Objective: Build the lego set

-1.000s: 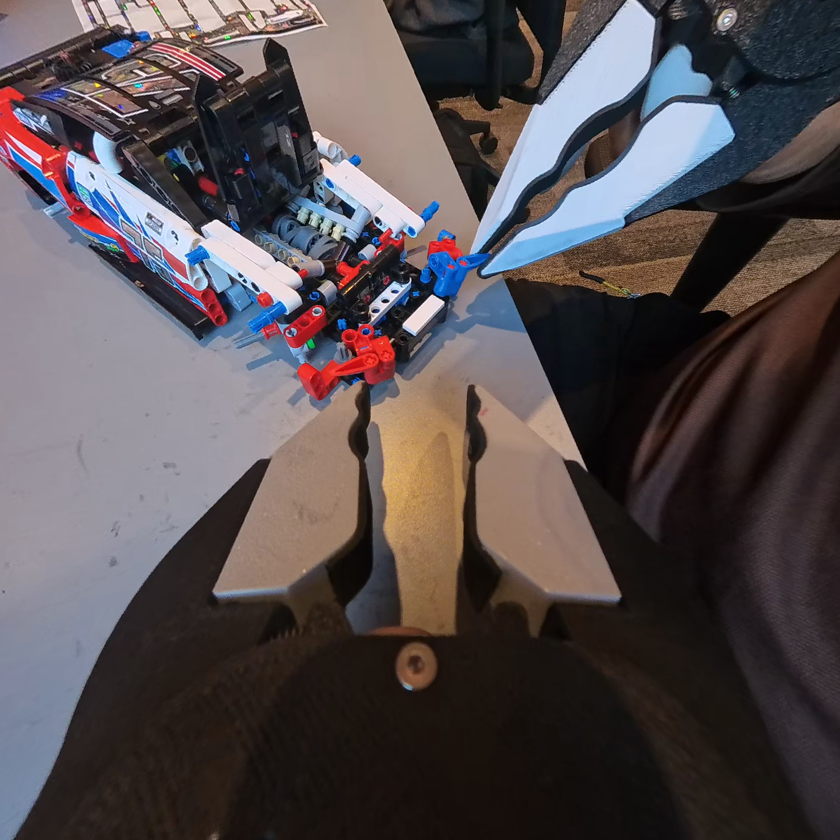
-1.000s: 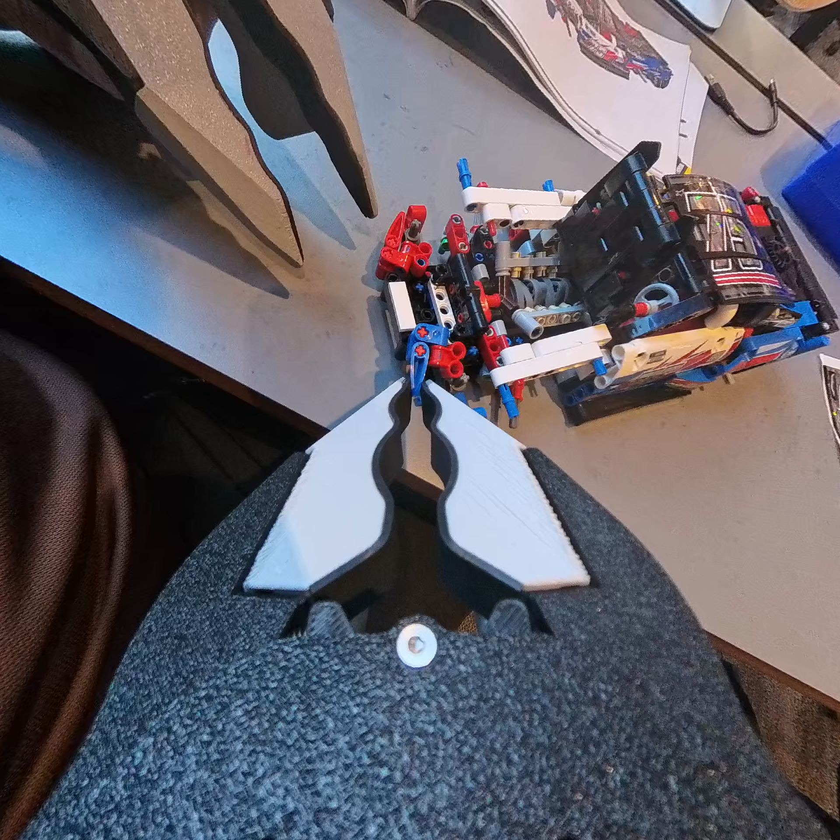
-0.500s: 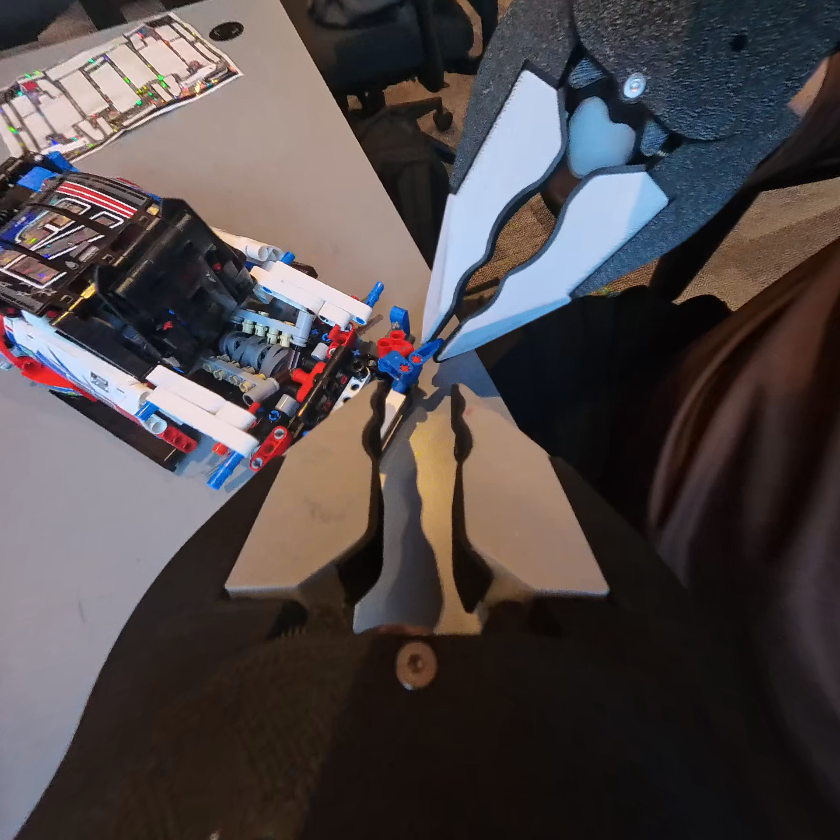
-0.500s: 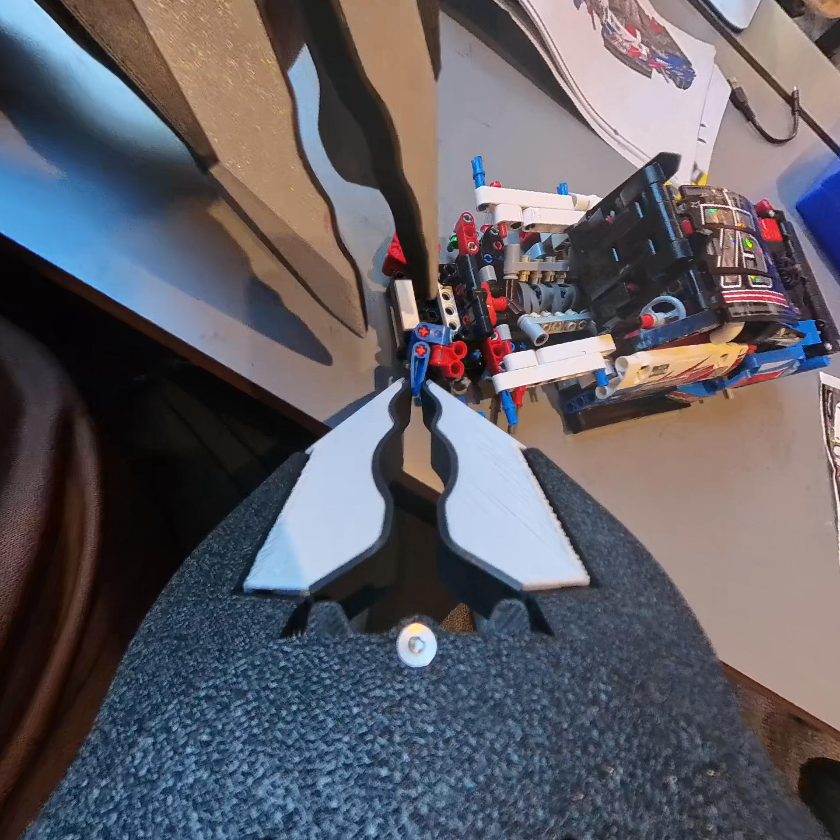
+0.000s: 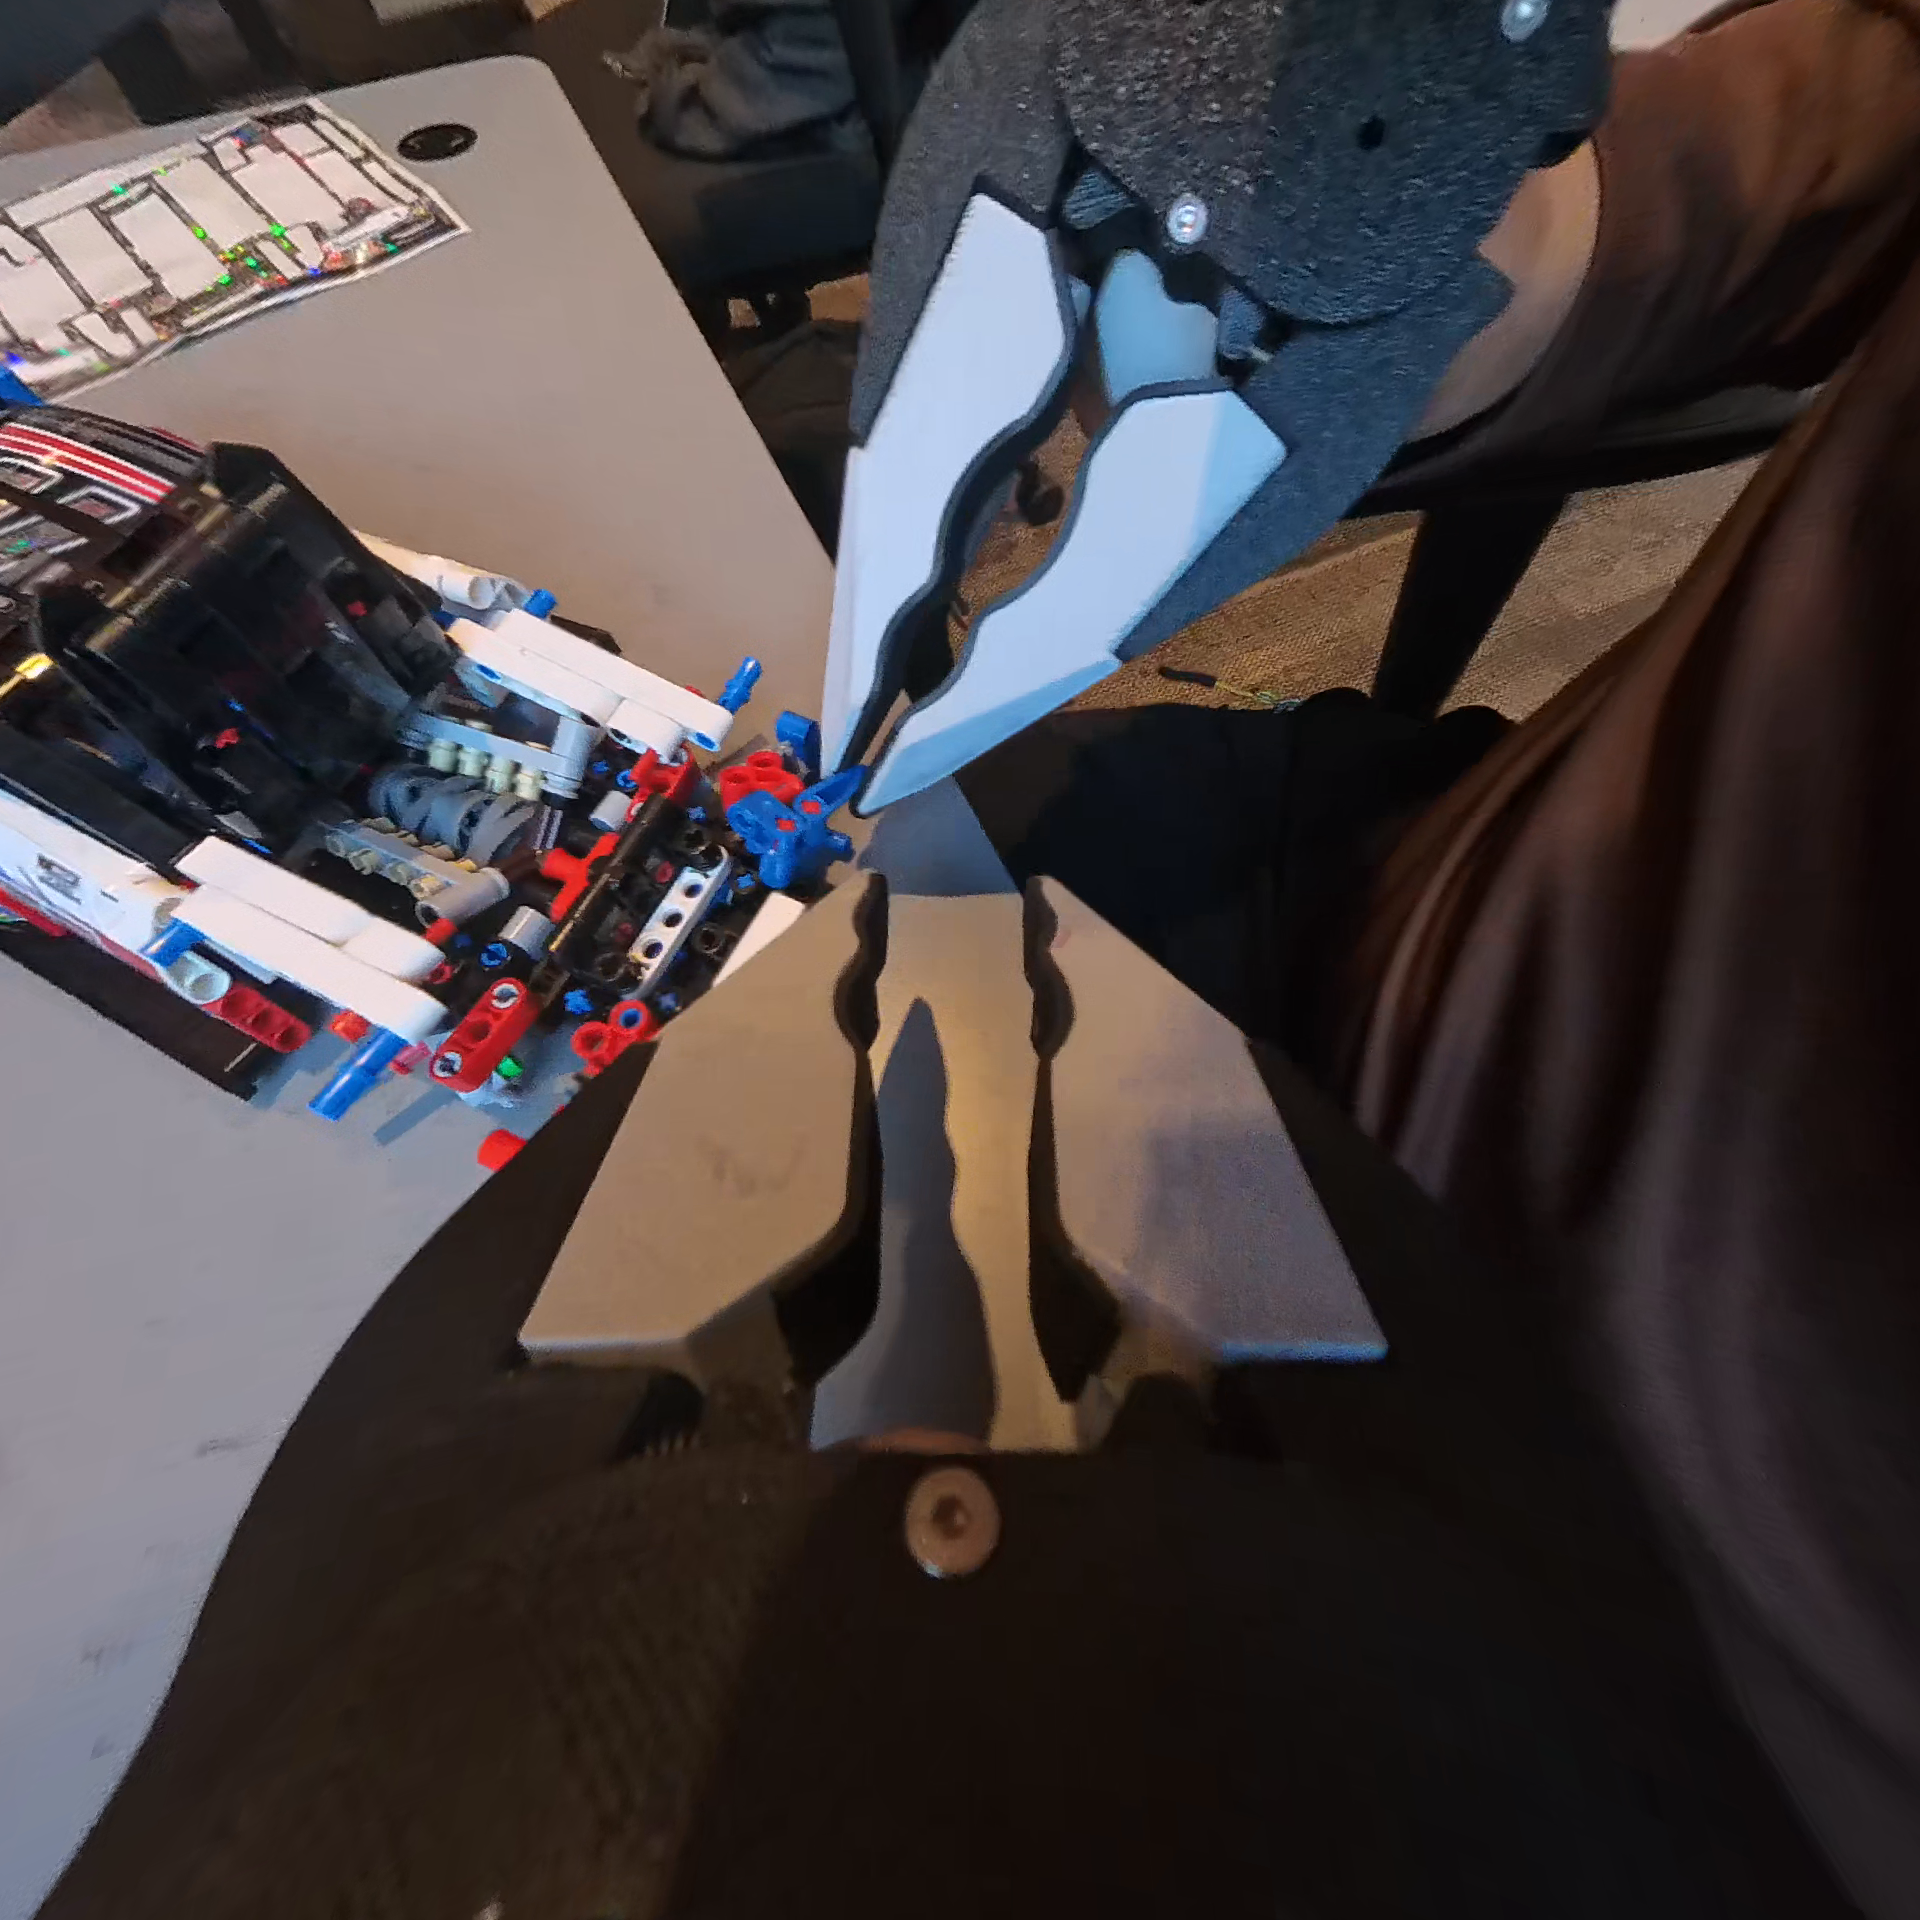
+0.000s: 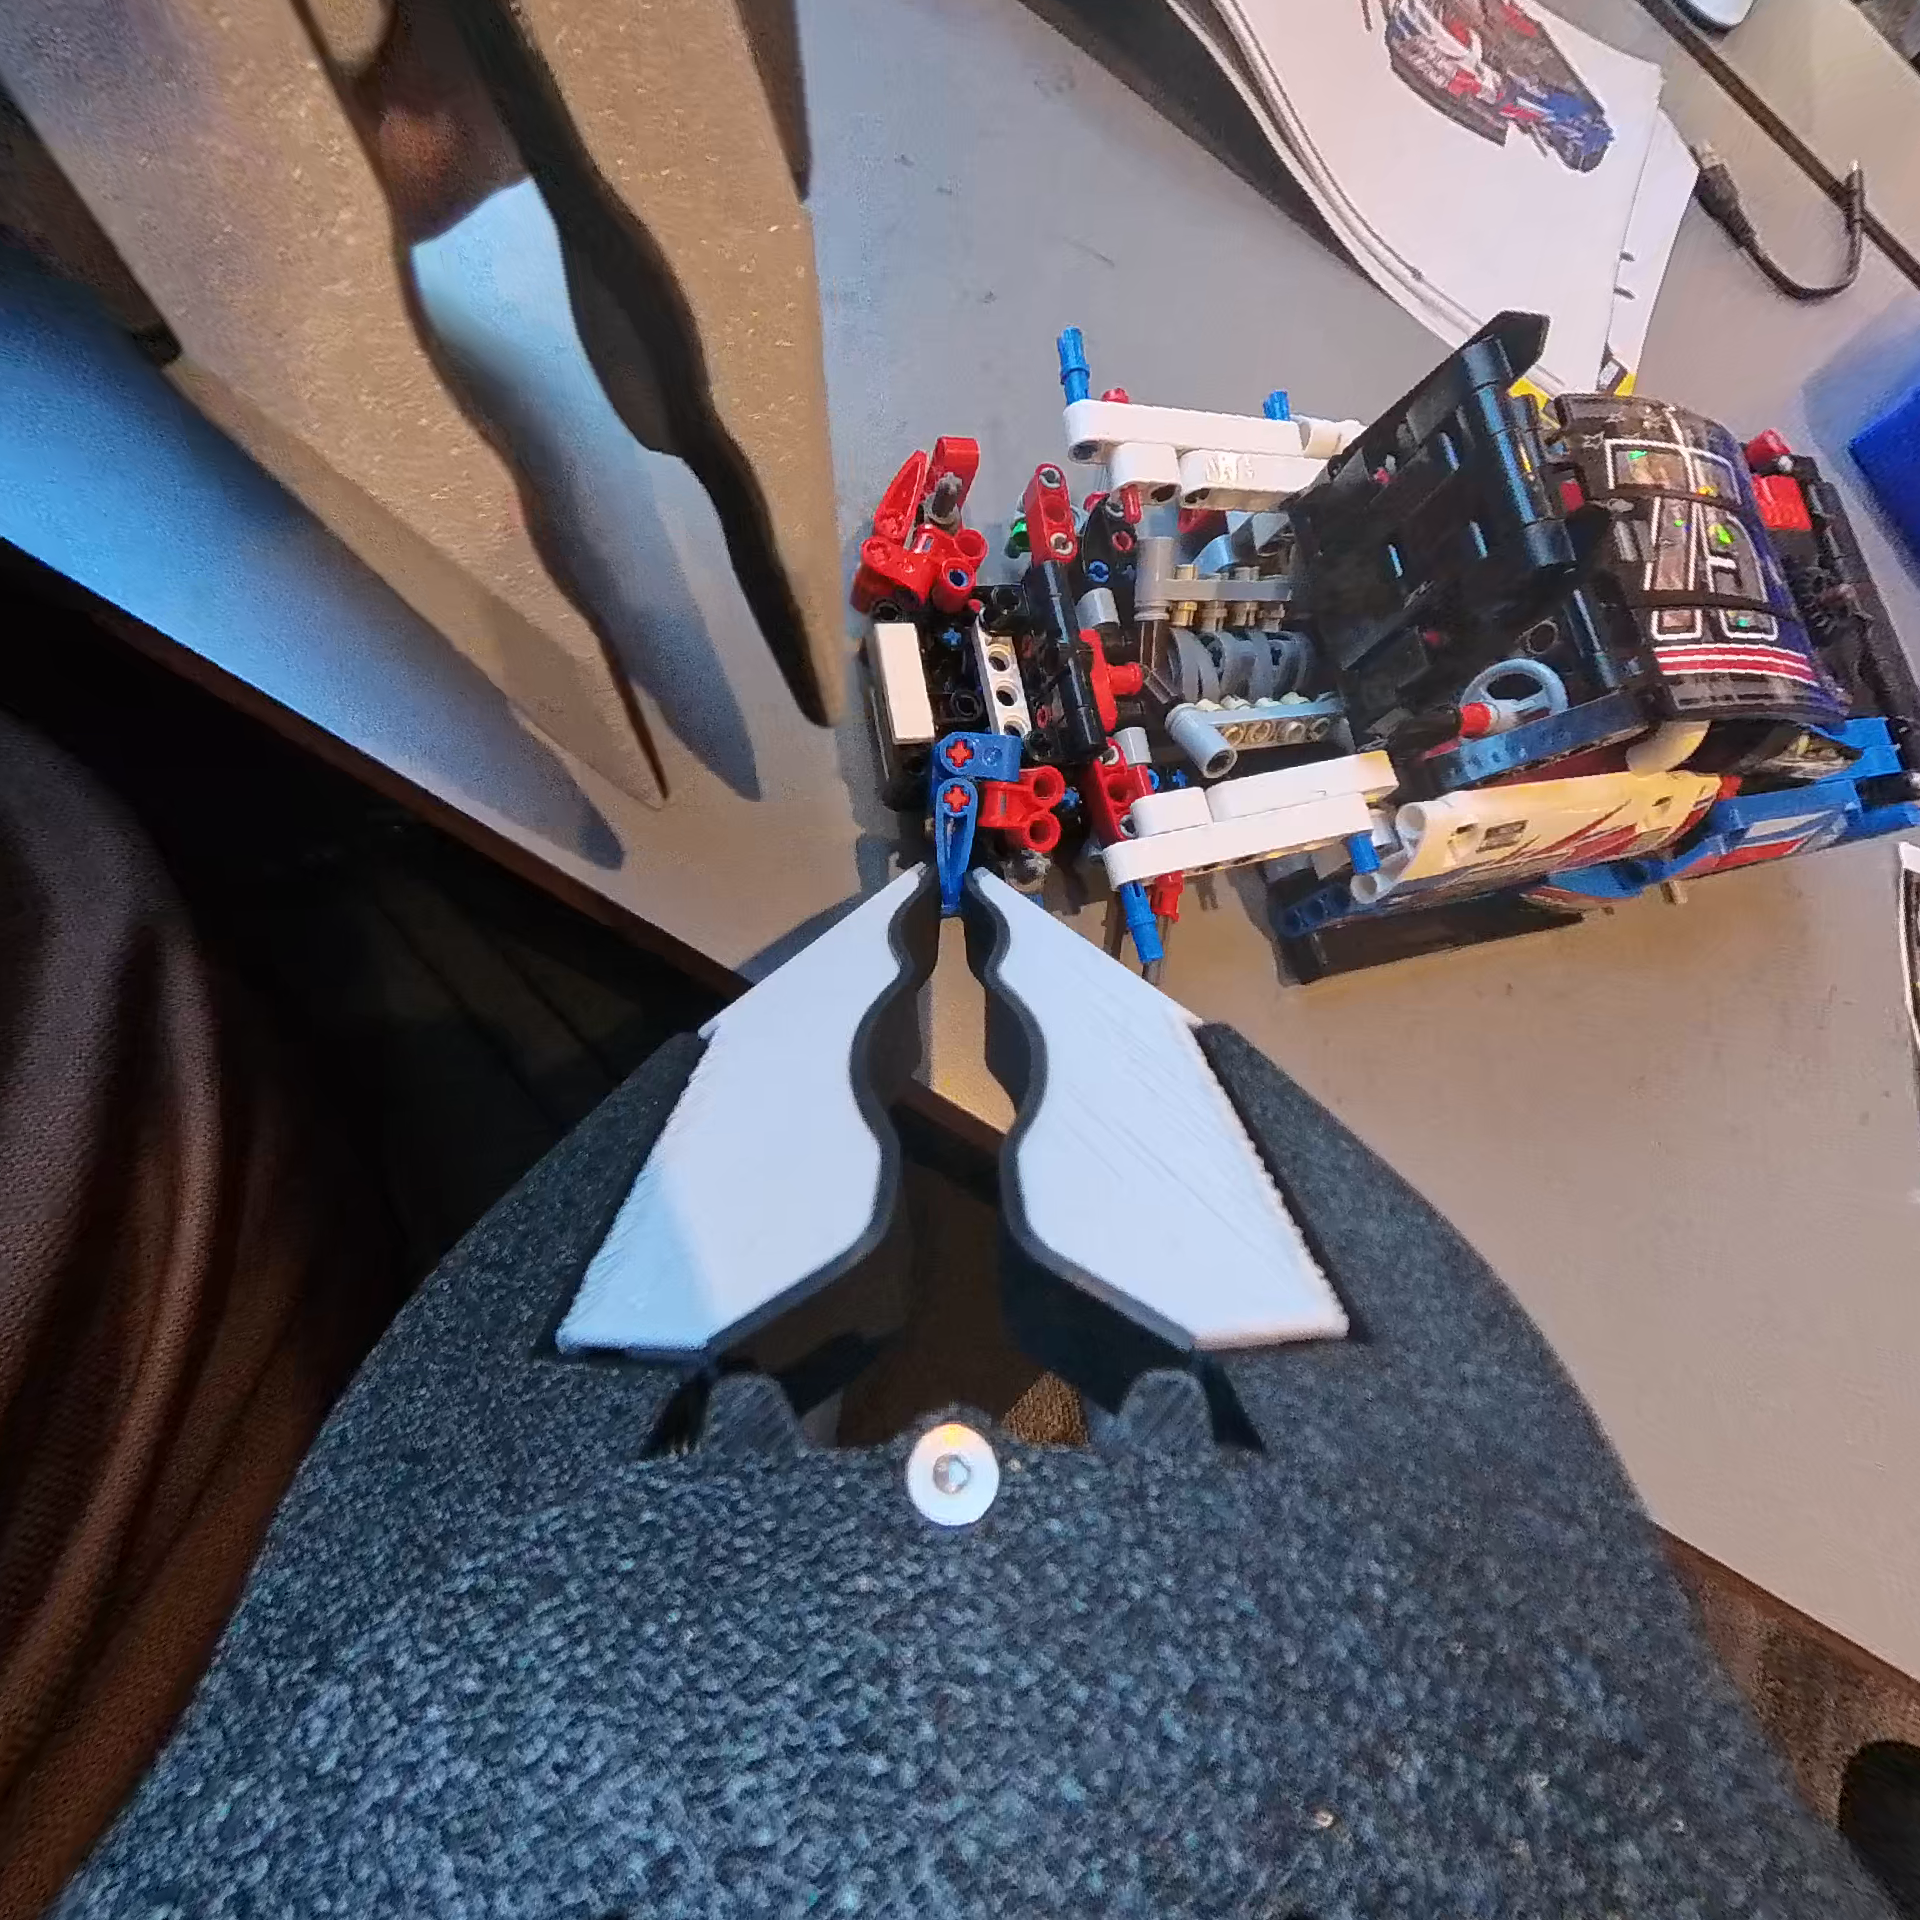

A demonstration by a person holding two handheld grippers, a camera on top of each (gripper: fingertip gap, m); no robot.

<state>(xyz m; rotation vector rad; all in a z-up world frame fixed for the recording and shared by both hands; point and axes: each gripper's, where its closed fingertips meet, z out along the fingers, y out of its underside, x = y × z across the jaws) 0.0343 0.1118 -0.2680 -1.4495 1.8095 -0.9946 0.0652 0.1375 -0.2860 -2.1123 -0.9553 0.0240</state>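
A partly built lego race car [image 5: 312, 779] in black, white, red and blue lies on the grey table [image 5: 520, 416]; it also shows in the right wrist view [image 6: 1455, 644]. My right gripper [image 6: 951, 888] is shut on a thin blue lever piece [image 6: 954, 821] at the car's open end, near the table edge. In the left wrist view it [image 5: 857, 779] comes in from above onto that blue piece [image 5: 790, 826]. My left gripper [image 5: 956, 904] is open and empty, its tips just beside the same end of the car. In the right wrist view its left gripper fingers [image 6: 727, 416] hang over the table.
A sticker sheet [image 5: 208, 239] lies at the table's far end. An instruction booklet [image 6: 1455, 156], a black cable [image 6: 1787, 239] and a blue box [image 6: 1891, 457] sit beyond the car. A small loose red piece [image 5: 501, 1146] lies by the car. A person's brown clothing [image 5: 1662, 1039] is close on the right. My hands' fingertips stand some 5 cm from each other.
My left gripper has moved in toward the car's open end, close to the right gripper's tips. The right gripper has kept its hold on the blue piece.
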